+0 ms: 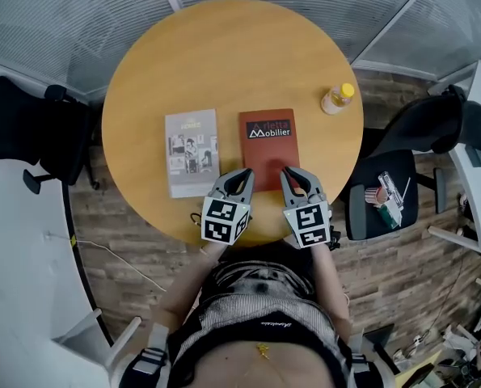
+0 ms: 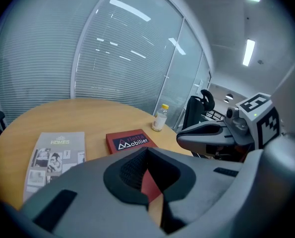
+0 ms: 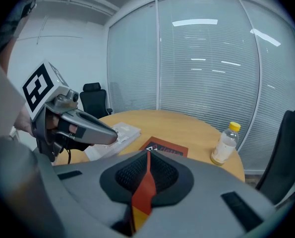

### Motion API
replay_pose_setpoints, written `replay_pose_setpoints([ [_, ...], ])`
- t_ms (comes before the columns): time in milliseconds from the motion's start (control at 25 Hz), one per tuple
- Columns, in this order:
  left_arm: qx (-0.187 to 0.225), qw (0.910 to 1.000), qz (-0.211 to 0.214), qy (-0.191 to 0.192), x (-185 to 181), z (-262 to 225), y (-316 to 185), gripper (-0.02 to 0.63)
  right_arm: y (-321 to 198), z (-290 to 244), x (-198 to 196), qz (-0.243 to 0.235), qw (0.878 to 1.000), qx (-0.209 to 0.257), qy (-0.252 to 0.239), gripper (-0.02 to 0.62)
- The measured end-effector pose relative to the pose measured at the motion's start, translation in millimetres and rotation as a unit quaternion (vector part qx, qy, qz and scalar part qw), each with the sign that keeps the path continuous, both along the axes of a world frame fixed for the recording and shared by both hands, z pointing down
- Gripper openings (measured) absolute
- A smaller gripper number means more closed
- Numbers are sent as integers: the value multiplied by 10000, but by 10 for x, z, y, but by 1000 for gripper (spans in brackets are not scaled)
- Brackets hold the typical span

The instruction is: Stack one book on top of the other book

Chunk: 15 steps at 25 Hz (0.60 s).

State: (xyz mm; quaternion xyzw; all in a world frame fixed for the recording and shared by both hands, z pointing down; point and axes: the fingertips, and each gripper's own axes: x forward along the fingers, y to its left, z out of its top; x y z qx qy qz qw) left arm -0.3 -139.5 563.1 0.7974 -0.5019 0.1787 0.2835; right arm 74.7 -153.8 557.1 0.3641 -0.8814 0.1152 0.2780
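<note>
round wooden bench (image 1: pixel 224 55), blind-covered glass walls (image 1: pixel 62 14) behind, plank floor (image 1: pixel 386 281). grey book (image 1: pixel 191 152) and red book (image 1: pixel 268 140) lie flat side by side, apart, toward the near edge; bottle (image 1: pixel 337 99) by the right edge. left gripper (image 1: pixel 243 175) and right gripper (image 1: pixel 292 173) both narrow, jaws together, nothing held, covering the red book's near corners. small items on the chair seat (image 1: pixel 361 208) unclear.
</note>
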Motion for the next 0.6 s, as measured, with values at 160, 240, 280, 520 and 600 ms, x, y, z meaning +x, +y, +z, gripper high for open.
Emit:
replay_pose_setpoints([
  [160,-374,9991,-114,168,-28,211,15,20,-13,226,53,29,9995,-241,181,32],
  [240,-606,9974,-206,323,-44,324,25,20,-20,334,86,54,9990,-358,257,32],
  [280,-715,9964,-235,380,-50,378,32,20,-22,385,102,65,9987,-413,290,32],
  [520,-1057,9939,-204,243,-92,621,76,20,-33,616,154,48,9965,-634,539,32],
  [600,-1154,9928,-205,232,-96,689,85,20,-40,675,156,26,9958,-704,593,32],
])
